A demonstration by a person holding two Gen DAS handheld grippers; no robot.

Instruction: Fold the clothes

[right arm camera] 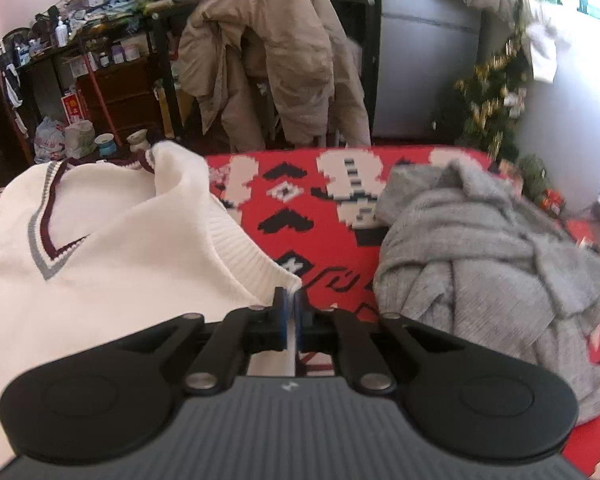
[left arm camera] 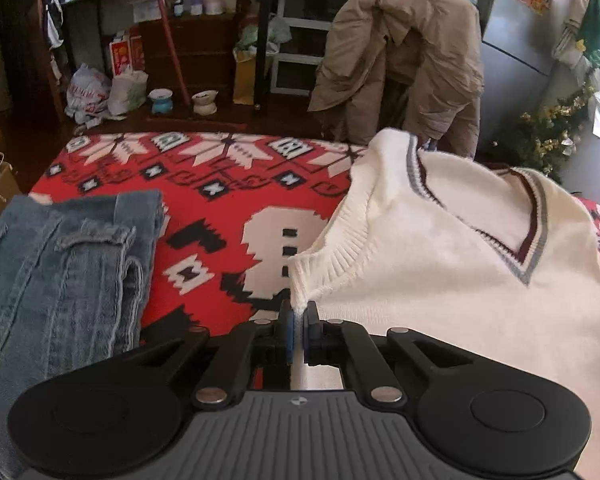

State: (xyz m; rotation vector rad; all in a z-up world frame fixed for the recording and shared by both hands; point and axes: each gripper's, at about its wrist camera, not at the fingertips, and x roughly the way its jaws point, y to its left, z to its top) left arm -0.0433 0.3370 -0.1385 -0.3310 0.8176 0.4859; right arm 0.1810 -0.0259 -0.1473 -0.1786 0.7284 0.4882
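Note:
A cream knit vest (left arm camera: 440, 264) with a grey and maroon V-neck lies on the red patterned blanket (left arm camera: 220, 216). My left gripper (left arm camera: 299, 312) is shut on the vest's ribbed armhole corner at its left side. In the right wrist view the same vest (right arm camera: 112, 264) fills the left half, and my right gripper (right arm camera: 291, 300) is shut on the ribbed armhole corner at its right side. Both pinch only a thin edge of fabric between the blue pads.
Folded blue jeans (left arm camera: 60, 280) lie at the left on the blanket. A crumpled grey sweater (right arm camera: 492, 264) sits to the right of the vest. Behind the blanket's far edge a tan coat (left arm camera: 400, 56) hangs over a chair, with cluttered shelves (left arm camera: 160, 20) beyond.

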